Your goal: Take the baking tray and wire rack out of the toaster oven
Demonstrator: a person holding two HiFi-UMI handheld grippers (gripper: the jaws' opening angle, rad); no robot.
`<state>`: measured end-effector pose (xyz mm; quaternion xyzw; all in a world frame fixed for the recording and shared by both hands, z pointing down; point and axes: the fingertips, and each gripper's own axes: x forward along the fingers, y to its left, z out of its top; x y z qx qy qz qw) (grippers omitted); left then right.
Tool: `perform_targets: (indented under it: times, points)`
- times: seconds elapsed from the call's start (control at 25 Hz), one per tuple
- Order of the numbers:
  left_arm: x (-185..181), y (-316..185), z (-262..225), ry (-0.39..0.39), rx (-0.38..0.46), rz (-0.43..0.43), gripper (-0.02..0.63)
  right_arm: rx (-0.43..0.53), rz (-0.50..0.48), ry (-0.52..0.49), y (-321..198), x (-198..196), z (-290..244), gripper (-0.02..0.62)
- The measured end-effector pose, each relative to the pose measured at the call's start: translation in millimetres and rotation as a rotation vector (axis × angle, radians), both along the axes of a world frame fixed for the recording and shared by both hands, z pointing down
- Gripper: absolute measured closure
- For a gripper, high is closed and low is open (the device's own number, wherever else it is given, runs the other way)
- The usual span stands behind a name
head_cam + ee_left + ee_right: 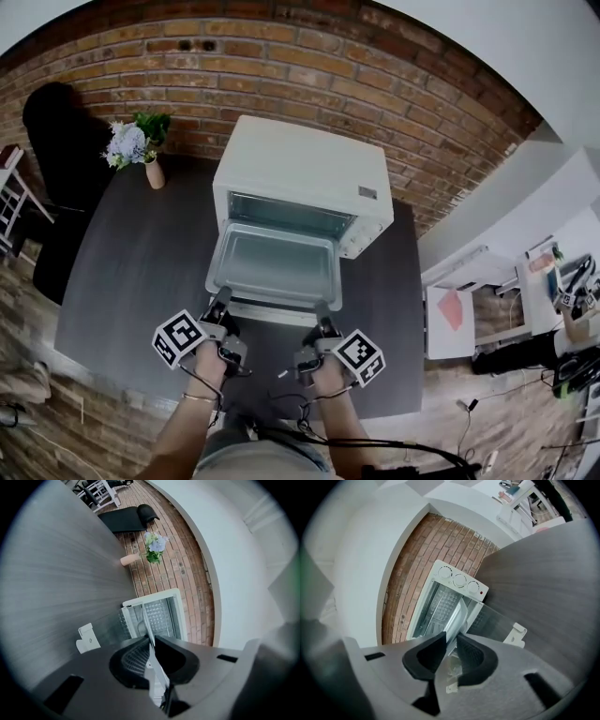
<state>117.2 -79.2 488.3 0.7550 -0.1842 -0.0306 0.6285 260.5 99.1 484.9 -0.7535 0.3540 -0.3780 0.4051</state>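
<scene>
A white toaster oven [300, 173] stands on the dark table [141, 272] with its glass door folded down. A silver baking tray [274, 267] sticks out of the oven's mouth above the door. Both grippers hold the tray's near rim: my left gripper [220, 302] is shut on the left corner and my right gripper [322, 317] on the right corner. In the left gripper view the thin tray edge [148, 620] runs between the closed jaws of the left gripper [152, 641]. The right gripper [452, 639] pinches the tray rim [458, 616] the same way. I cannot make out a wire rack.
A vase of flowers [141, 145] stands at the table's back left, with a black chair [56, 141] beyond it. The door's white handle [88, 638] juts toward me under the tray. A brick wall is close behind the oven. White shelving [487, 281] stands right of the table.
</scene>
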Motion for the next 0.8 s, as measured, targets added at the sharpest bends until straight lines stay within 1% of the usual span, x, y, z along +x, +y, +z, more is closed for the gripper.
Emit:
perform_targets:
  times: [0.24, 0.48, 0.6, 0.8]
  points:
    - [-23, -3, -16, 0.019, 0.028, -0.018, 0.574, 0.009, -0.040, 0.029, -6, -20, -15, 0.528]
    - [-47, -8, -23, 0.024, 0.043, -0.054, 0.572, 0.012, -0.085, 0.049, -17, -38, -23, 0.528]
    - [-63, -12, -24, 0.024, 0.045, -0.086, 0.572, 0.009, -0.119, 0.054, -27, -48, -24, 0.528]
    - [-97, -25, -22, 0.016, 0.050, -0.165, 0.572, 0.006, -0.202, 0.061, -52, -70, -23, 0.528]
